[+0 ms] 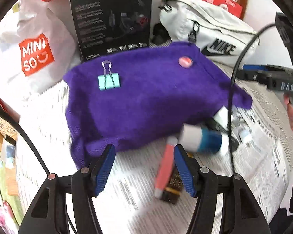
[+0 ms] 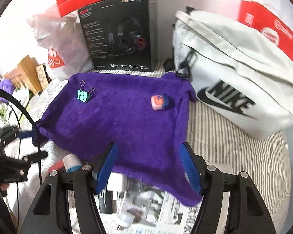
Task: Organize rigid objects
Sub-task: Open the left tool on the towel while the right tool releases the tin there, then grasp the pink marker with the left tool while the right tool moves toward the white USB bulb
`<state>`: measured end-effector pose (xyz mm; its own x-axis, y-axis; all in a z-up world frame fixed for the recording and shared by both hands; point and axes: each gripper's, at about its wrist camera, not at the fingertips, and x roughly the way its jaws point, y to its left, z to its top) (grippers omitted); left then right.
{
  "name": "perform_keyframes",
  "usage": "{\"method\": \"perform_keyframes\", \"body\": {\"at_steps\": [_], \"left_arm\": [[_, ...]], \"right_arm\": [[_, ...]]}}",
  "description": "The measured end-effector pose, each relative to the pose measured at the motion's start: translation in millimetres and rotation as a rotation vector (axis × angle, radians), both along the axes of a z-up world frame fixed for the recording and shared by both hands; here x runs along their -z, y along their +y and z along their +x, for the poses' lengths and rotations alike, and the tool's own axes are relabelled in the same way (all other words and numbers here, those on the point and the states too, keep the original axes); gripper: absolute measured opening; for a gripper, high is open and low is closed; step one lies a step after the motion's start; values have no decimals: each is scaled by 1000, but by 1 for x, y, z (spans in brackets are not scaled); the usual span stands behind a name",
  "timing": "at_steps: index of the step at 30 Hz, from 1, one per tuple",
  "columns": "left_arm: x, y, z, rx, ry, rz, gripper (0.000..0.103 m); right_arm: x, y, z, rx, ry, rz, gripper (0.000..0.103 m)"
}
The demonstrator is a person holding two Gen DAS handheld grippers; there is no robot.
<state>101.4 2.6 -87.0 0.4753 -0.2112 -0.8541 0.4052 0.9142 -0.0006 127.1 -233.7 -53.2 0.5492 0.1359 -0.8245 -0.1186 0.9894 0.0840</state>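
A fuzzy purple cloth [image 2: 115,120] lies flat. On it sit a mint metal clip [image 2: 83,95] and a small round pink jar [image 2: 160,101]. Both tongs, left [image 1: 144,167] and right [image 2: 149,167], hang released, grasping nothing, near the cloth's edge.

Cloth [image 2: 117,120]: purple, spread flat
Clip [image 2: 83,95]: on cloth, left
Jar [image 2: 161,101]: on cloth, right
Right gripper [image 2: 149,165]: jaws apart, empty

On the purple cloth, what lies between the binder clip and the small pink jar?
Nothing: between the binder clip and the small pink jar there is only bare purple cloth, shown in both wrist views.
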Motion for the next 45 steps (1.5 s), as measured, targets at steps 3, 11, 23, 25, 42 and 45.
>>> {"method": "perform_keyframes", "body": {"at_steps": [3, 11, 23, 25, 42, 45], "left_arm": [[13, -2, -4, 16, 21, 21, 60], [32, -7, 1, 50, 28, 67, 60], [38, -9, -4, 140, 24, 80, 37], [39, -14, -4, 160, 23, 67, 28], [38, 14, -6, 50, 28, 36, 16], [38, 19, -7, 33, 29, 22, 16]], "right_arm": [[-3, -10, -14, 31, -11, 42, 66], [-2, -33, -68, 125, -16, 111, 66], [16, -24, -89, 98, 25, 108, 66], [18, -22, -87, 91, 31, 103, 66], [39, -14, -90, 48, 71, 24, 66], [42, -8, -92, 29, 78, 19, 66]]}}
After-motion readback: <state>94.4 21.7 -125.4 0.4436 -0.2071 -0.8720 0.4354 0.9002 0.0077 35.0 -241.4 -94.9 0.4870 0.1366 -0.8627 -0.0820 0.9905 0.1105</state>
